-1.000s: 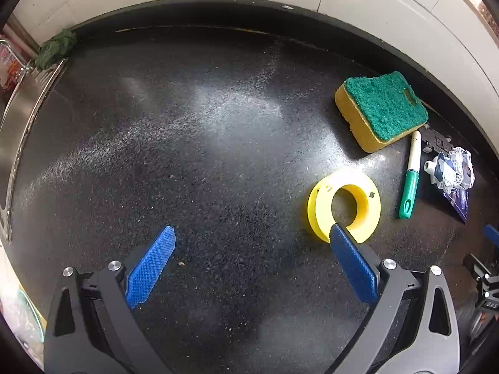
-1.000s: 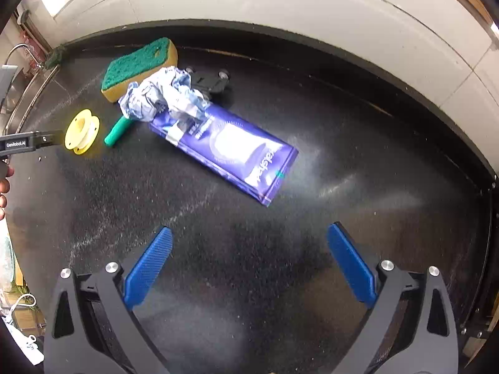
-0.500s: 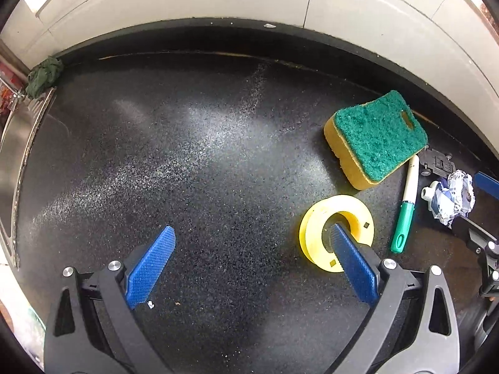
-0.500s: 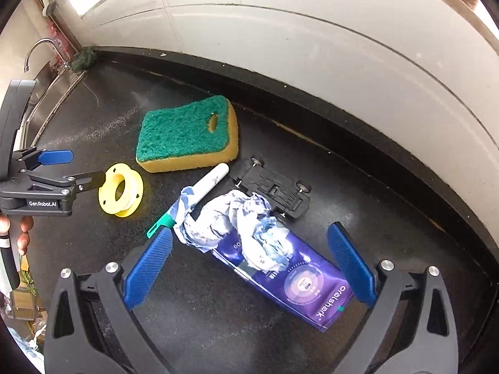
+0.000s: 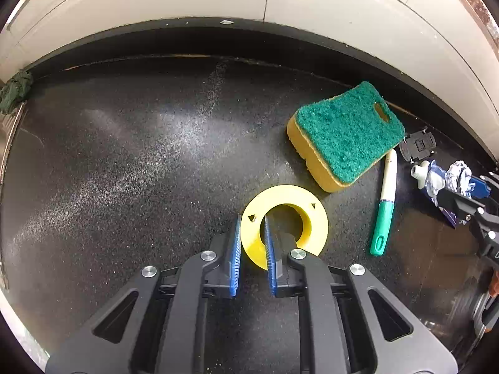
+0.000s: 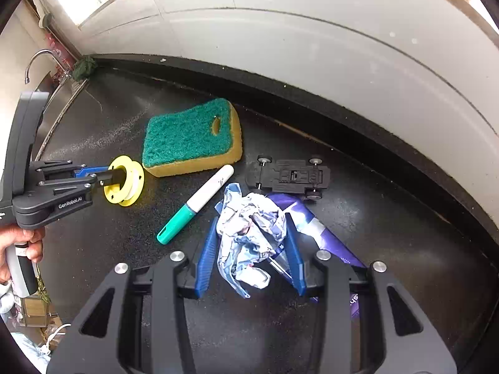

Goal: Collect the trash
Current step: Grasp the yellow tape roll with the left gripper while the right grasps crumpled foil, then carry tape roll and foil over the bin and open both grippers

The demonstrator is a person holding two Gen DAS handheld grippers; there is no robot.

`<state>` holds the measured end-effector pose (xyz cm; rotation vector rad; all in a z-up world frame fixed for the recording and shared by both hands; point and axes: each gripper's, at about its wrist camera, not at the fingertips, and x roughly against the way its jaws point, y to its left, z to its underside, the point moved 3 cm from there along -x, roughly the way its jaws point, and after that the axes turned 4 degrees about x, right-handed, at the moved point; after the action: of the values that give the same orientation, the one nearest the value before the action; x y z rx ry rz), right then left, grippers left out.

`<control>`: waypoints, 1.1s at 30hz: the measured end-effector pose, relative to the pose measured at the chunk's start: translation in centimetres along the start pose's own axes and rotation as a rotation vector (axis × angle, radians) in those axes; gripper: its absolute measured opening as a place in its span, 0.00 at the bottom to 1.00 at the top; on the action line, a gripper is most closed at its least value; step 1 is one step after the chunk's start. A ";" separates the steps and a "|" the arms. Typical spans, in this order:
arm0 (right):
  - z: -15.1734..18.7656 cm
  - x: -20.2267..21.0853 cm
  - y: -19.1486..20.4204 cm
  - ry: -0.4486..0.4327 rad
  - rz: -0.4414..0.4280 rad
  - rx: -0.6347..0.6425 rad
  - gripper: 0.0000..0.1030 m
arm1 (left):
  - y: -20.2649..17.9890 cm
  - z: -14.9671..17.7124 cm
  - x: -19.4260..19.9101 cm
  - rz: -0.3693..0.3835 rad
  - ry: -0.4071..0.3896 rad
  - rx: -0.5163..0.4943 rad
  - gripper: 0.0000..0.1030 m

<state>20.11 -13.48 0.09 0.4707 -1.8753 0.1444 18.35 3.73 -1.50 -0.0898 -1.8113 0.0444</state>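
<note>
Two pieces of trash are being taken at once, and nothing is collected yet; no bin is showing. The left tool (image 5: 252, 237) is clamping narrowly on the rim of the yellow spool (image 5: 285, 218), one finger inside its hole. The right tool (image 6: 249, 243) is closing around the crumpled wrapper (image 6: 251, 230), which is lying on the purple packet (image 6: 324, 233). The packet is still lying on the dark surface (image 5: 140, 162), beside sponge (image 6: 191, 137), marker (image 6: 195, 204) and toy car (image 6: 288, 176).

Left wide bare counter (image 5: 131, 162) toward the sink (image 6: 59, 99); crowded rightward by sponge (image 6: 191, 138), marker (image 6: 196, 204), toy car (image 6: 288, 176).
</note>
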 end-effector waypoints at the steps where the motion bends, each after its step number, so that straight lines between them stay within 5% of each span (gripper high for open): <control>1: 0.1 0.6 -0.1 -0.008 0.003 0.000 0.40 | 0.0 0.2 0.2 -0.003 -0.005 -0.008 0.13; 11: 2.1 4.6 0.3 -0.047 0.035 -0.045 0.40 | 2.4 3.0 4.8 0.002 -0.048 0.030 0.13; 21: 2.9 5.2 2.8 -0.045 0.056 -0.033 0.39 | 6.3 9.4 8.5 -0.009 -0.058 0.140 0.13; 33: -0.5 2.3 16.2 -0.023 -0.053 0.191 0.39 | 19.8 19.0 13.6 -0.122 -0.092 0.430 0.13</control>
<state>13.57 0.88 4.46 0.6546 -1.8786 0.2851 -2.61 24.98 5.51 0.3321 -1.8574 0.3540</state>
